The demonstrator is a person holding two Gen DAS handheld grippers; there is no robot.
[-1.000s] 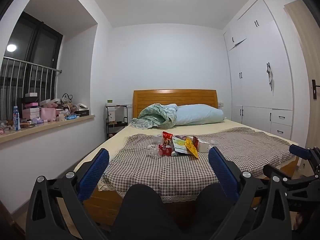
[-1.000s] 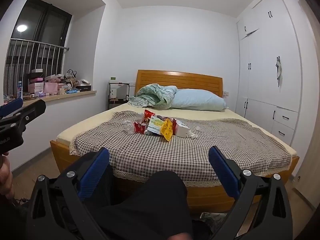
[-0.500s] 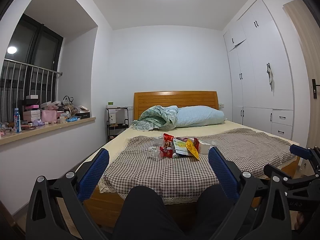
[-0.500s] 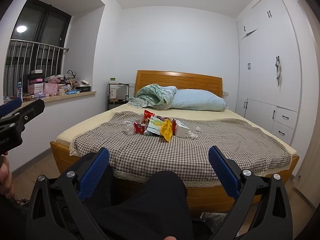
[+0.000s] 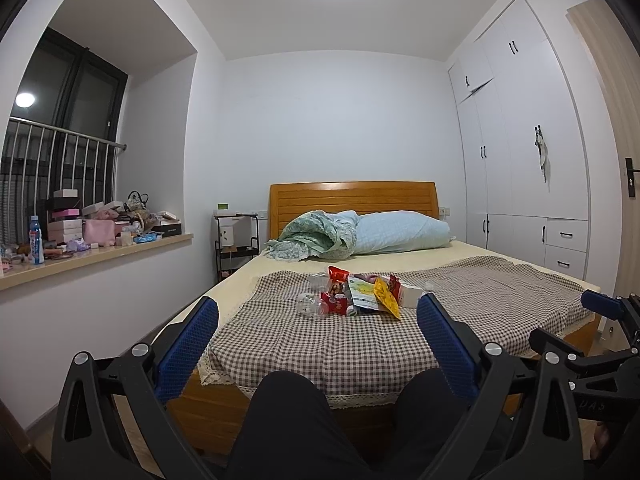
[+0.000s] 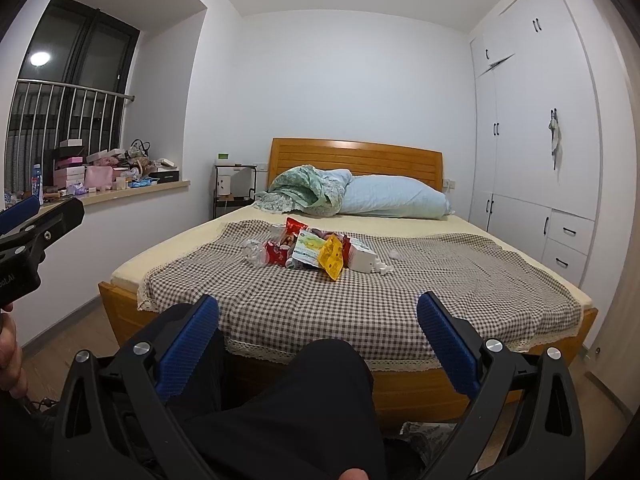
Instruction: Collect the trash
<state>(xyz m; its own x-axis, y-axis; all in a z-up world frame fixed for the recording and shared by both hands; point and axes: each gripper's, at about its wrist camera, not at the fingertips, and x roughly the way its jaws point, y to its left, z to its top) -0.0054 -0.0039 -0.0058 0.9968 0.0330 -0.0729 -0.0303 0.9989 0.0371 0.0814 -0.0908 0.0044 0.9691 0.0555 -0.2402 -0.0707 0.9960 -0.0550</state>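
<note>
A pile of trash (image 5: 356, 290) (image 6: 314, 250) lies in the middle of the checked cloth (image 5: 320, 332) (image 6: 360, 300) on the bed: red snack wrappers, a yellow packet (image 6: 331, 258), a green-and-white pouch, a crumpled clear bottle (image 5: 310, 304) and a white box (image 6: 362, 259). A small white scrap (image 6: 394, 254) lies to its right. My left gripper (image 5: 318, 332) is open and empty, well short of the bed. My right gripper (image 6: 318, 334) is open and empty too, also far from the pile. Dark-trousered knees sit below both.
A wooden bed (image 6: 248, 376) with a blue pillow (image 6: 394, 200) and green blanket (image 5: 316, 236) fills the room. White wardrobes (image 6: 540, 128) line the right wall. A cluttered window ledge (image 5: 92, 240) runs along the left. A black shelf (image 5: 236, 240) stands by the headboard.
The left wrist view has tilted up a little, so the bed sits lower in it. The right wrist view is nearly the same. Both grippers stay open.
</note>
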